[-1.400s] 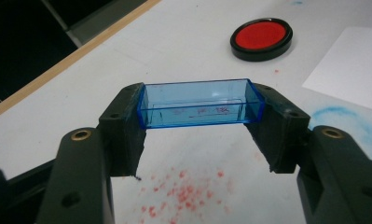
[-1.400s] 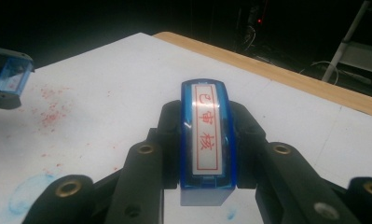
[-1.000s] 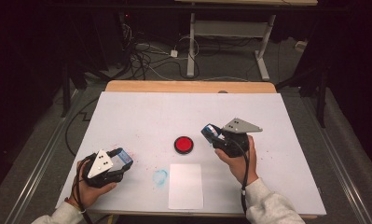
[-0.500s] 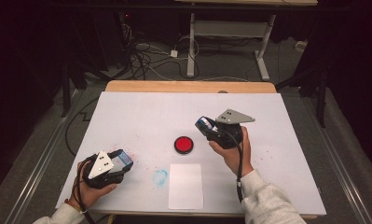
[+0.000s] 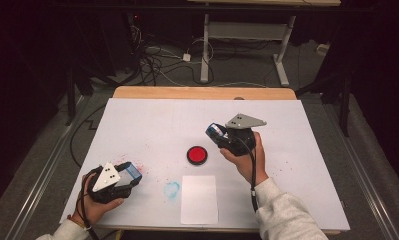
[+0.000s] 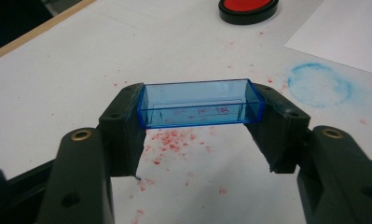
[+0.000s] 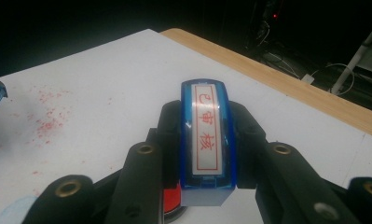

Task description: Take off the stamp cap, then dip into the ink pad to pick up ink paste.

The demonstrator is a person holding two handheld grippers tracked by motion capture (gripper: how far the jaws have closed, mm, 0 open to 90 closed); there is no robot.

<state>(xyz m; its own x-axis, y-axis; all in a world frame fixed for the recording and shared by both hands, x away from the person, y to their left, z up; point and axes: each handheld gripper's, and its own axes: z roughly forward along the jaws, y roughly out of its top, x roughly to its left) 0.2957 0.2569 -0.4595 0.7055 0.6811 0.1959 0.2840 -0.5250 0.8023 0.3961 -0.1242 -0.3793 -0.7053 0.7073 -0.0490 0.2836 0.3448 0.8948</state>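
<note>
Stamp [image 7: 206, 140] clamped upright between right gripper [image 5: 222, 136] jaws — clear blue cap [image 6: 200, 102] pinched crosswise in left gripper [image 5: 124, 175].

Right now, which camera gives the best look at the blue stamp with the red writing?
The right gripper view: the blue stamp sits close up between the jaws, label readable. The high view shows it small in the right gripper. The left gripper view shows a clear blue cap instead.

the claw [image 7: 204, 154] clamps a blue stamp [image 7: 205, 140], its red-lettered label facing up.
</note>
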